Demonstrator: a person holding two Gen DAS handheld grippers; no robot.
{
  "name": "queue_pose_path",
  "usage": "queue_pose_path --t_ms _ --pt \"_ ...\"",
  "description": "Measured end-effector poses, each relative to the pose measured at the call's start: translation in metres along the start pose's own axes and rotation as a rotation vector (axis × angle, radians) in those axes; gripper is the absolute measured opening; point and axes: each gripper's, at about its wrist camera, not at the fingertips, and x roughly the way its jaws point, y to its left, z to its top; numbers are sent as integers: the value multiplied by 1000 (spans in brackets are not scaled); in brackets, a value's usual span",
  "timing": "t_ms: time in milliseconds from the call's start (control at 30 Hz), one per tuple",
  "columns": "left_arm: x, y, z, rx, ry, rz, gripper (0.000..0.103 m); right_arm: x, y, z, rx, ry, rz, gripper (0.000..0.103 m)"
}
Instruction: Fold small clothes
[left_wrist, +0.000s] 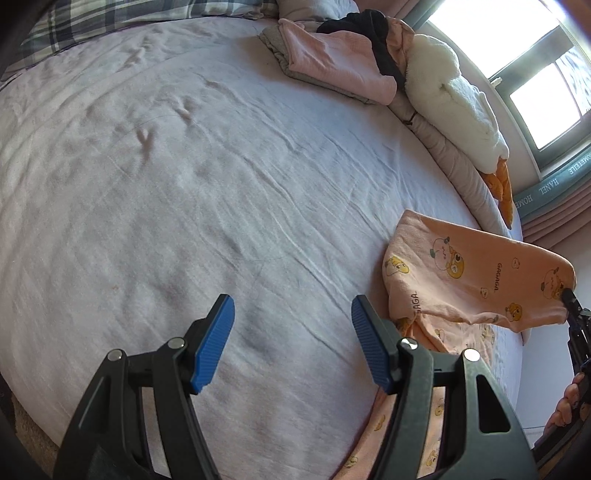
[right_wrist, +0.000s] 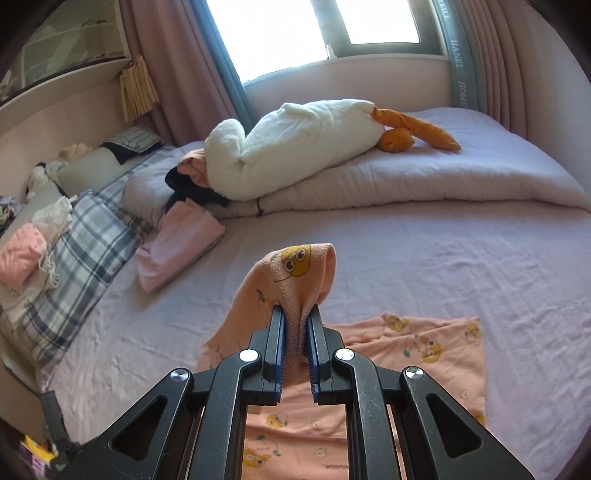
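Just one printed garment (right_wrist: 424, 354), lifted

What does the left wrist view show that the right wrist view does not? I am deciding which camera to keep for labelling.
Left wrist only: the open left tongs with nothing between them, hanging above bare sheet.
Right wrist only: the right tongs shut on a bunched edge of the peach cartoon-print garment, and the grey plaid pillow.
Both: that garment, the white plush goose with orange feet, and the pale lilac bed sheet.
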Motion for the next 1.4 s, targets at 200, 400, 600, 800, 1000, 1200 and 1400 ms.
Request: queue_pose_path --t_ms 200,400,600,800,1000,1200,1400 --pt "4 -33 1 72 1 -16 65 -6 -27 -2 40 -6 -27 12" --pt "18 -62 9 103 38 -58 64 -8 -54 -3 79 2 -49 12" --pt "32 -88 9 135 67 -76 64 -5 -76 -12 117 23 -59 12" --pt "51 -110 7 170 110 -85 64 4 -96 -21 154 63 -79 12" --pt "61 -123 8 193 114 -86 64 9 -110 -31 179 93 -113 12" --pt "72 -128 4 215 133 -72 62 17 -122 -40 212 133 -125 12" --pt "86 -131 0 235 149 -41 61 20 -125 -45 222 159 -137 12"
